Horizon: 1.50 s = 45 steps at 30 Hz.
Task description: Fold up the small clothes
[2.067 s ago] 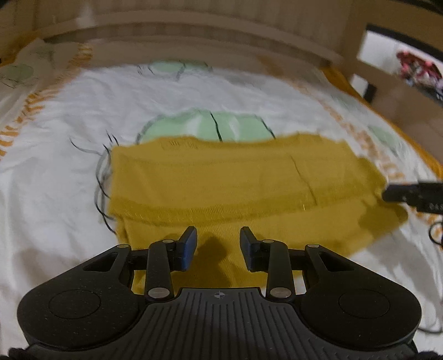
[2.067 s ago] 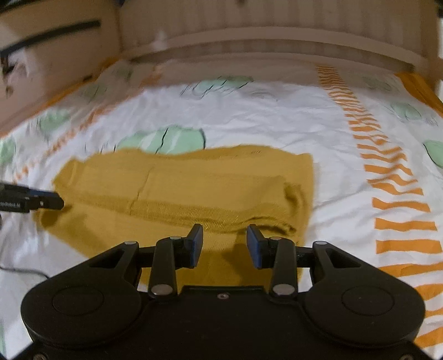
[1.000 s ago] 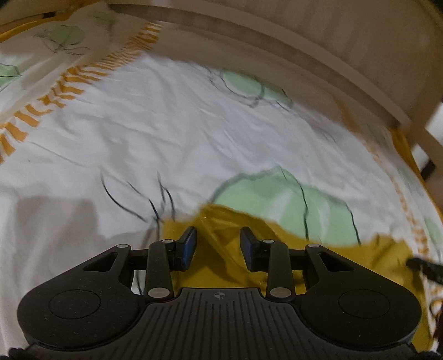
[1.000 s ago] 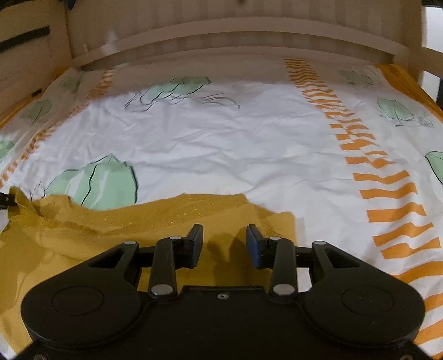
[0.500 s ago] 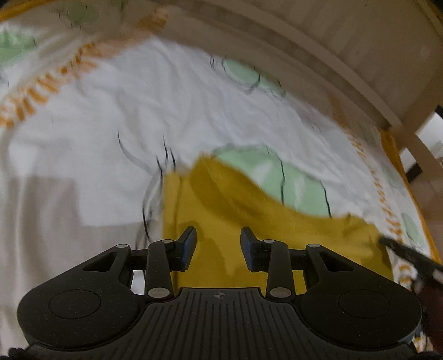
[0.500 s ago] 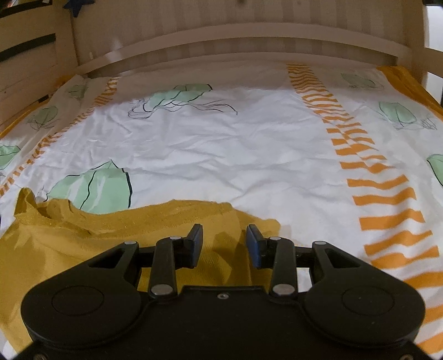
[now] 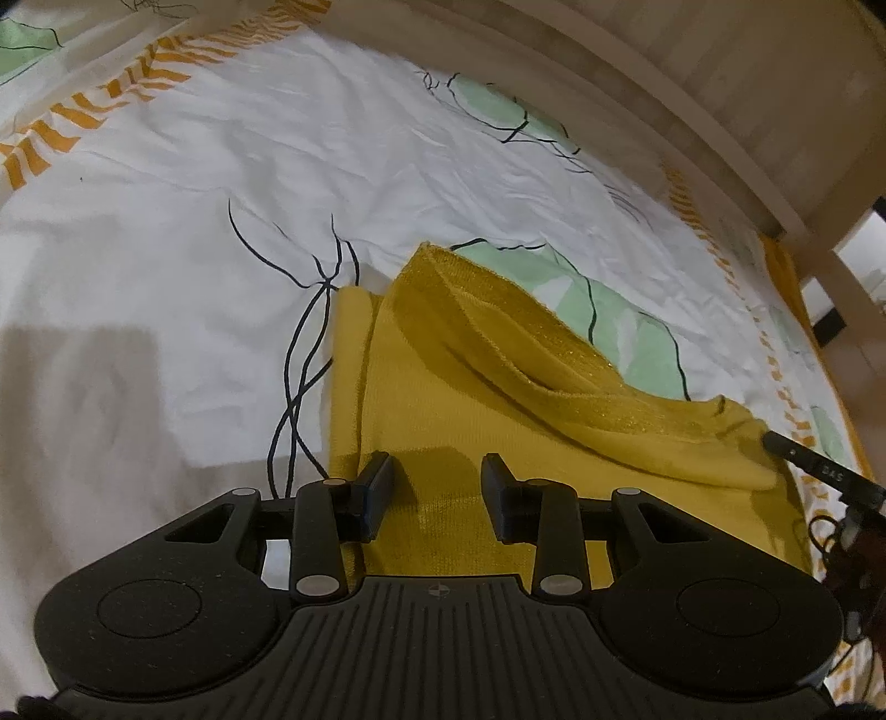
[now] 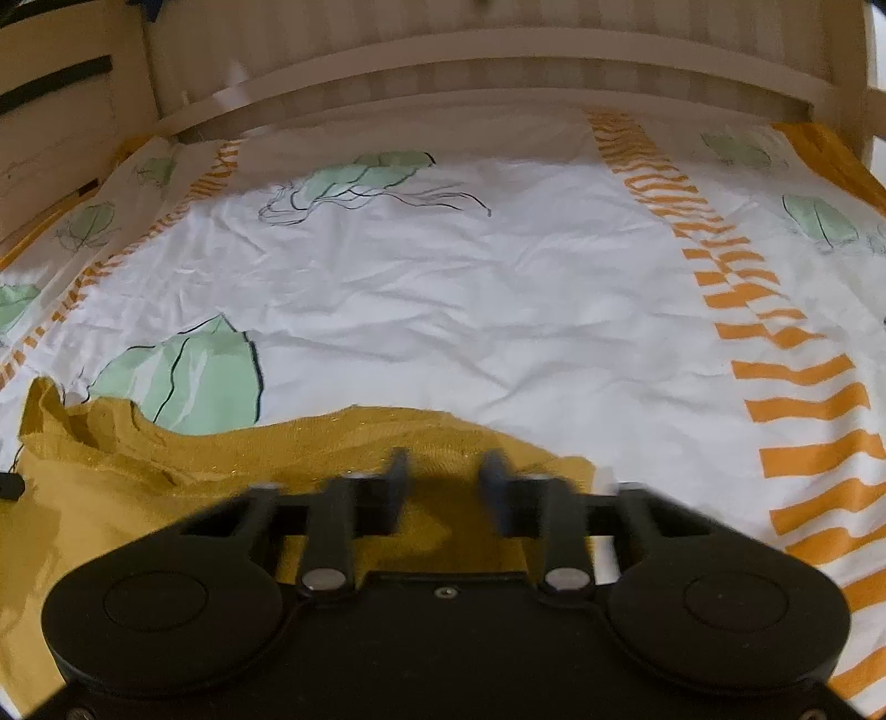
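White leaf-printed bedding (image 8: 498, 310) is spread beneath a mustard garment (image 7: 498, 399). Left gripper (image 7: 437, 487) is held partly open above it; right gripper (image 8: 443, 482) is closing over its edge, ungripped.

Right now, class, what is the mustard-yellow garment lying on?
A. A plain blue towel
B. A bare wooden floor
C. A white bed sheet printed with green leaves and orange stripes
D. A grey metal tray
C: the yellow garment lies spread on a white bed sheet printed with green leaf shapes and rows of orange stripes, with a pale wooden bed frame behind it.
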Available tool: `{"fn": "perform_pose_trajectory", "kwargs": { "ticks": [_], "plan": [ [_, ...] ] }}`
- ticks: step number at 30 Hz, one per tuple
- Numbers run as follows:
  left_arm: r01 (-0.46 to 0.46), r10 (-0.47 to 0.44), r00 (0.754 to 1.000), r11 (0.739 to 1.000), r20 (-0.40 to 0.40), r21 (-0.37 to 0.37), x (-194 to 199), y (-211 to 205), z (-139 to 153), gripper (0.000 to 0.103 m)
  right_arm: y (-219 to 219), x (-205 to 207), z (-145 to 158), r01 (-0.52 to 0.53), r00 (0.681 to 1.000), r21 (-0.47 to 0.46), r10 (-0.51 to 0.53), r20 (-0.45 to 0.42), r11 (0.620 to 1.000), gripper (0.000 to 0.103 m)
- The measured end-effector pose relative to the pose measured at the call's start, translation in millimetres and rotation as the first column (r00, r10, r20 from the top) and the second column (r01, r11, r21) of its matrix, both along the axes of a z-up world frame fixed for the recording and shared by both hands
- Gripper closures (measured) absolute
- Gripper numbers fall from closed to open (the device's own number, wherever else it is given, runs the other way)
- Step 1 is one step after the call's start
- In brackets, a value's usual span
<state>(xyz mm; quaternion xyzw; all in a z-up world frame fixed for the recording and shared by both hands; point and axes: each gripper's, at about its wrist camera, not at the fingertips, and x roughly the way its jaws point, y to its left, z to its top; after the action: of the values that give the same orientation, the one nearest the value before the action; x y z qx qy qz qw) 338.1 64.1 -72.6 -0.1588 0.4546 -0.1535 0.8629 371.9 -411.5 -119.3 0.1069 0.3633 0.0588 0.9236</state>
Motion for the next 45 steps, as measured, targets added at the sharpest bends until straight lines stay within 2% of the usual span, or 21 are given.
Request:
{"fn": "perform_pose_trajectory", "kwargs": {
  "ticks": [2,4,7,10,12,14,15,16,18,21,25,26,32,34,35,37,39,45],
  "plan": [
    [0.014,-0.014,1.000,1.000,0.002,0.008,-1.2,0.8,0.7,0.069,2.6,-2.4,4.0,-0.006,1.000,-0.007,0.006,0.017,1.000,0.092],
    [0.012,-0.012,1.000,1.000,0.001,0.006,-1.6,1.1,1.0,0.069,-1.8,-2.1,7.9,0.047,0.998,-0.015,-0.046,0.034,0.999,0.092],
    [0.012,-0.012,1.000,1.000,0.001,0.011,-2.2,0.2,1.1,0.069,-13.8,6.0,4.8,0.151,0.989,-0.022,-0.150,0.010,0.988,0.092],
    [0.018,-0.019,1.000,1.000,0.004,0.021,-2.0,-2.3,1.4,0.069,-18.0,12.2,-2.8,0.157,0.987,-0.001,-0.157,-0.025,0.988,0.090],
    [0.018,-0.018,1.000,1.000,0.003,0.020,-1.5,-2.0,0.9,0.069,-16.5,12.8,-6.1,0.152,0.988,-0.001,-0.152,-0.036,0.988,0.082],
    [0.017,-0.017,1.000,1.000,0.003,0.019,-1.1,-1.4,1.2,0.069,-18.4,12.2,-7.9,0.164,0.986,0.011,-0.164,-0.038,0.986,0.079],
    [0.019,-0.019,1.000,1.000,0.003,0.021,-1.2,-1.4,1.3,0.069,-18.7,10.5,-7.8,0.174,0.984,0.021,-0.173,-0.036,0.985,0.073],
    [0.020,-0.020,1.000,1.000,0.004,0.023,-1.3,-1.7,1.2,0.069,-20.0,8.7,-6.8,0.184,0.983,0.027,-0.183,-0.032,0.983,0.062],
    [0.021,-0.021,1.000,0.999,0.007,0.029,-1.7,-2.0,1.7,0.069,-21.1,1.6,-2.1,0.192,0.981,0.035,-0.192,-0.010,0.981,0.050],
    [0.021,-0.022,1.000,0.999,0.011,0.040,-2.7,-3.2,2.6,0.069,-20.0,-9.9,5.8,0.174,0.984,0.027,-0.174,0.021,0.984,0.045],
    [0.027,-0.028,0.999,0.997,0.016,0.068,-6.2,-7.6,5.2,0.068,-17.1,-31.0,11.0,0.136,0.990,0.036,-0.137,0.032,0.990,0.028],
    [0.031,-0.032,0.999,0.997,0.018,0.075,-7.0,-8.4,5.5,0.067,-16.1,-37.1,10.7,0.127,0.992,0.039,-0.128,0.025,0.991,0.027],
    [0.044,-0.046,0.999,0.995,0.024,0.093,-10.8,-13.0,6.5,0.059,-12.7,-68.3,-1.4,0.098,0.993,0.015,-0.097,-0.062,0.995,0.021],
    [0.050,-0.053,0.998,0.994,0.027,0.096,-12.4,-15.0,6.4,0.053,-12.2,-75.9,-5.8,0.092,0.992,0.015,-0.091,-0.089,0.996,0.019],
    [0.053,-0.056,0.998,0.994,0.028,0.097,-13.0,-16.2,6.3,0.051,-12.8,-80.5,-7.9,0.094,0.991,0.025,-0.091,-0.101,0.995,0.018],
    [0.069,-0.072,0.997,0.993,0.032,0.091,-14.1,-19.0,6.2,0.039,-15.0,-89.1,-10.0,0.105,0.989,0.055,-0.098,-0.112,0.993,0.010],
    [0.082,-0.086,0.996,0.991,0.036,0.102,-15.7,-23.5,6.3,0.034,-17.4,-95.3,-12.5,0.106,0.985,0.091,-0.092,-0.143,0.990,0.005],
    [0.101,-0.110,0.993,0.982,0.045,0.160,-20.4,-35.3,5.2,0.027,-15.6,-112.9,-14.6,0.075,0.986,0.118,-0.056,-0.158,0.990,0.000]
  ]
}}
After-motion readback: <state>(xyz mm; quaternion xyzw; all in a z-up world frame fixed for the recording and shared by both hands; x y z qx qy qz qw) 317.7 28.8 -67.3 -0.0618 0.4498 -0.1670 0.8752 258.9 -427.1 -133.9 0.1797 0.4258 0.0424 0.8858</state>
